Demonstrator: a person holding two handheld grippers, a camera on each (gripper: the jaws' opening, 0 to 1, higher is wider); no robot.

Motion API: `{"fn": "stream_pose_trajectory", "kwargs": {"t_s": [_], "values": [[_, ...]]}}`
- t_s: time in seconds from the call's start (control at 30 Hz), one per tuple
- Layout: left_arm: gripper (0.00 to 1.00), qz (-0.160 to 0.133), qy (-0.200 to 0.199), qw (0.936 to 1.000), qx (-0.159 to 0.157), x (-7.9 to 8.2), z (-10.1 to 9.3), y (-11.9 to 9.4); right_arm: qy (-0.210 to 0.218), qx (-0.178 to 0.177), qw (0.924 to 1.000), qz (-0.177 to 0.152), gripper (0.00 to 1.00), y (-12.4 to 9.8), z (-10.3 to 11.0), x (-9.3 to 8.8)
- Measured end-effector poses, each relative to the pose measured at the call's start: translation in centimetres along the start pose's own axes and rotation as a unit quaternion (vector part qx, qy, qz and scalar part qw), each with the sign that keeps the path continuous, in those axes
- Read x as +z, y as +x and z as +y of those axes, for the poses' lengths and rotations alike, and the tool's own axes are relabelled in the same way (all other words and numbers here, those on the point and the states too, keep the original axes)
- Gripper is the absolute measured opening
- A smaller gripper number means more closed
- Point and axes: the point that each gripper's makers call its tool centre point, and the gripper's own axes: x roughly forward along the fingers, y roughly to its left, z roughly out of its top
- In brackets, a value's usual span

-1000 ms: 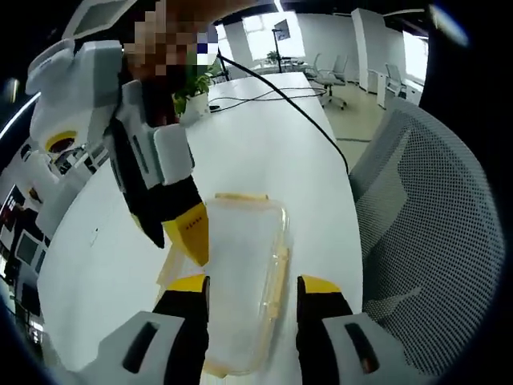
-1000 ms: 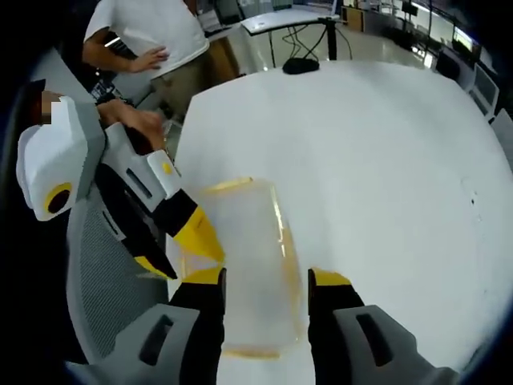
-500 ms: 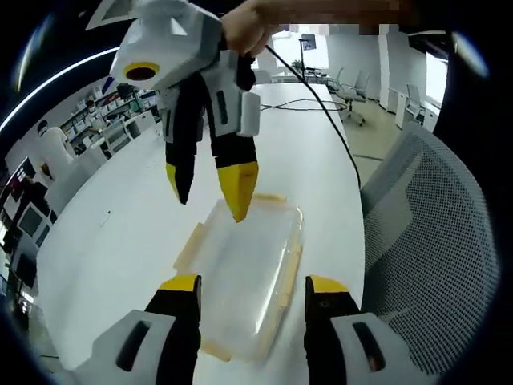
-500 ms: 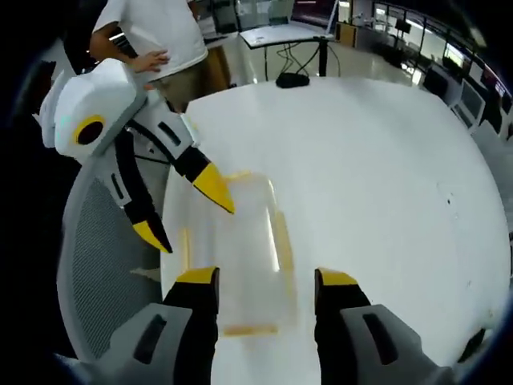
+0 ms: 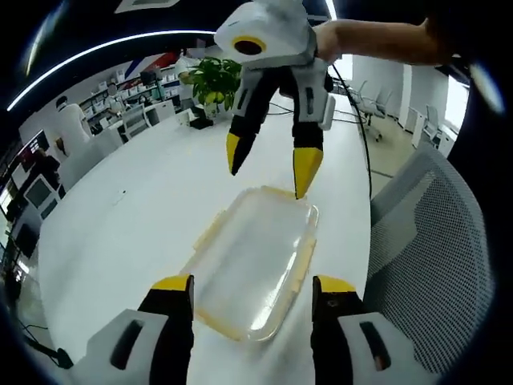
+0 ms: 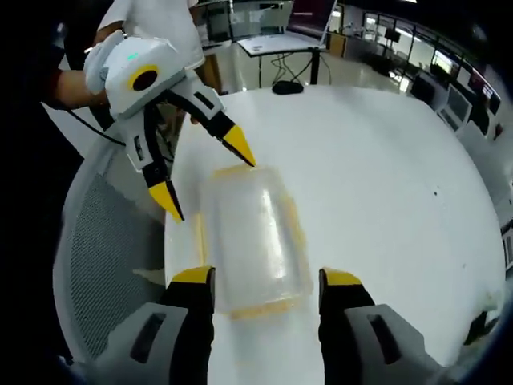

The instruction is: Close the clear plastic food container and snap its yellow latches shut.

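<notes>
A clear rectangular plastic food container [image 5: 252, 265] with pale yellow latches [image 5: 300, 269] along its edges lies flat, lid on, upon a broad white worktop [image 5: 144, 216], close to the edge where a grey mesh office chair [image 5: 425, 265] stands. In the left gripper view, the left gripper [image 5: 252, 287] hangs over the container's near end with its black, yellow-tipped fingers [image 5: 172, 285] spread wide and holding nothing, while the right gripper [image 5: 268, 172], held in a person's hand [image 5: 337, 36], hovers at the container's far end, its fingers likewise parted, one tip just above the far rim. In the right gripper view, the same container [image 6: 252, 241] lies between the right gripper's open fingers [image 6: 337, 279], with the left gripper [image 6: 204, 172] poised over its far corner, beside the chair [image 6: 104, 257]. A leafy green potted plant [image 5: 210, 80] stands well beyond the container.
</notes>
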Motion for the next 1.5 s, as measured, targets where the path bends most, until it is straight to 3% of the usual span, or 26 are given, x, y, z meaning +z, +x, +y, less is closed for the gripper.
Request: {"fn": "stream_pose_trajectory", "kwargs": {"t_s": [0.57, 0.97, 1.27, 1.5], "values": [[0.56, -0.003, -0.025, 0.9995, 0.020, -1.2, 0.4, -0.9, 0.039, -0.058, 0.9961, -0.055, 0.53, 0.0, 1.5, -2.2], [0.55, -0.003, -0.051, 0.9979, 0.039, -2.6, 0.8, -0.7, 0.087, -0.105, 0.9869, -0.086, 0.53, 1.1, 2.0, -3.7], [0.53, -0.001, -0.066, 0.9968, 0.045, -3.8, 0.7, -0.2, 0.111, -0.113, 0.9827, -0.095, 0.51, 2.1, 2.1, -4.5], [0.48, -0.002, -0.063, 0.9970, 0.043, -3.7, 0.8, 0.2, 0.120, -0.116, 0.9799, -0.109, 0.48, 2.3, 2.0, -4.3]]}}
